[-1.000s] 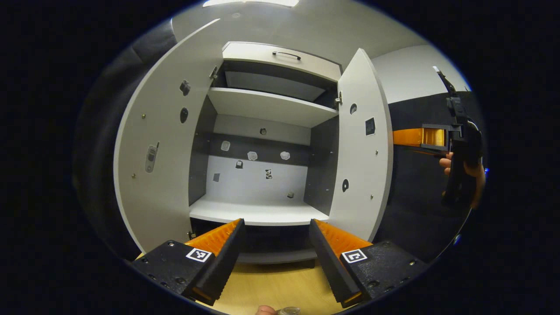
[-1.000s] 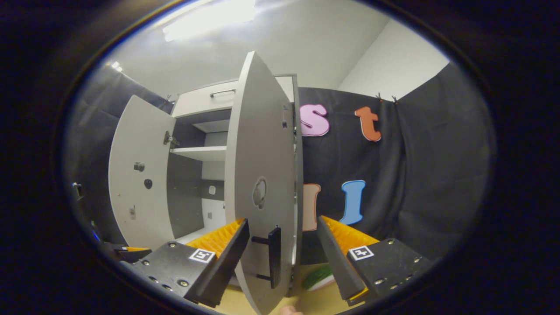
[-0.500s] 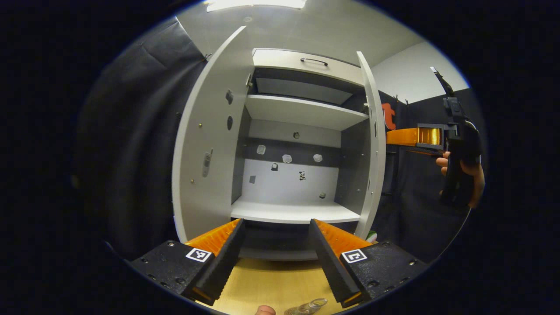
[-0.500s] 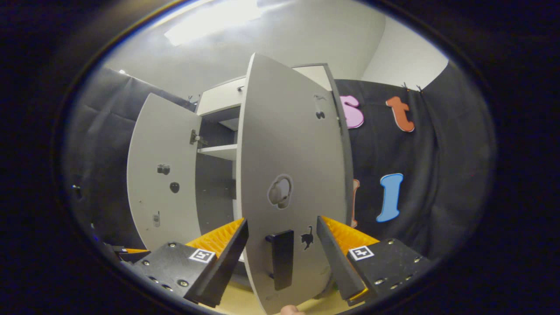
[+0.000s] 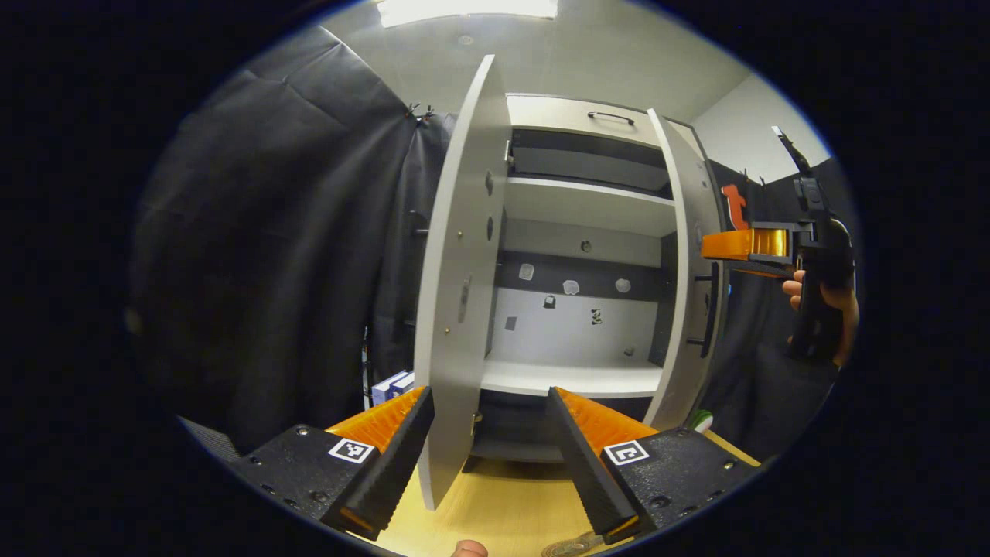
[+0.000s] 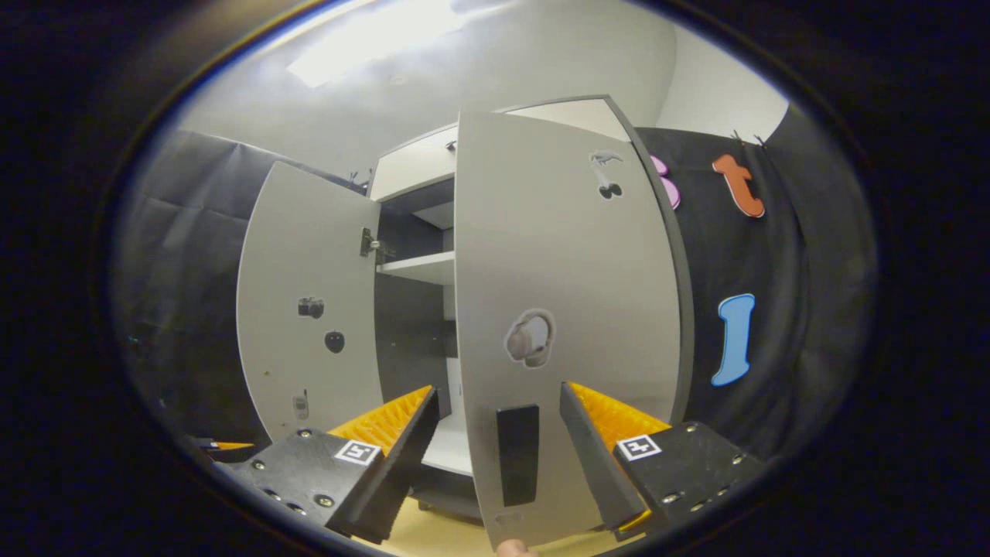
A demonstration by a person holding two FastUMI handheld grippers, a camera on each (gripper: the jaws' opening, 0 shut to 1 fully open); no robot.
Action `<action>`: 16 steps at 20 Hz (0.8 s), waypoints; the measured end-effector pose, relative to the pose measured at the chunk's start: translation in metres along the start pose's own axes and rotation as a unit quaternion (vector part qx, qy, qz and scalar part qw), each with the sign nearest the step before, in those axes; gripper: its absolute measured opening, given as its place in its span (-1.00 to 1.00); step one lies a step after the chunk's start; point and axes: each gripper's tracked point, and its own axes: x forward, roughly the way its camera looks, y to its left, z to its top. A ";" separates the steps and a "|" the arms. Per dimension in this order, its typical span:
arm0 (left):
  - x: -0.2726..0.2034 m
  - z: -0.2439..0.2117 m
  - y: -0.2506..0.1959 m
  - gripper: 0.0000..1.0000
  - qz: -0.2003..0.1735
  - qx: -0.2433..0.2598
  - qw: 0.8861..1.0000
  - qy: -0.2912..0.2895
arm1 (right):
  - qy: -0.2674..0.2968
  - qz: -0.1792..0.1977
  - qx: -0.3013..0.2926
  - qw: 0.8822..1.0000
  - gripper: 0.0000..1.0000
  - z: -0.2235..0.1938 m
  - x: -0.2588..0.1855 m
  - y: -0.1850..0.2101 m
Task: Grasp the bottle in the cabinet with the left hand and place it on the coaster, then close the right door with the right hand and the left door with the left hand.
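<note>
Two wedge-shaped jaws on the left gripper (image 5: 487,456), ribbed along their inner faces, mounted on flat blocks studded with small screws. One square black-and-white marker on each block. Same build on the right gripper (image 6: 499,456): ribbed wedges, screwed blocks, a square marker apiece. Seen from the left gripper view, a dark pistol-style handle behind that right gripper, thin antenna-like rod rising above, bare hand (image 5: 829,309) wrapped round the grip.

L gripper view: left door (image 5: 456,294) stands edge-on just ahead, btwn jaws twd left one; cabinet (image 5: 580,255) interior behind, ahead of right jaw; right door (image 5: 691,271) beyond to right. R gripper view: right door (image 6: 564,325) w/ handle (image 6: 517,452) btwn jaws; left door (image 6: 309,309) left, farther back.
</note>
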 end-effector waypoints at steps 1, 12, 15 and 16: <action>0.001 0.001 0.006 0.84 0.006 0.000 1.000 -0.002 | 0.000 0.000 -0.001 1.000 0.90 -0.001 0.002 0.002; 0.006 0.007 0.071 0.84 0.052 0.015 0.999 -0.007 | 0.000 -0.016 -0.005 1.000 0.90 -0.004 0.009 0.008; 0.012 0.005 0.082 0.84 0.056 0.018 0.998 -0.004 | 0.000 -0.023 -0.010 1.000 0.90 -0.004 0.008 0.007; 0.014 0.005 0.085 0.84 0.056 0.020 0.998 -0.004 | 0.000 -0.026 -0.011 1.000 0.90 -0.005 0.007 0.007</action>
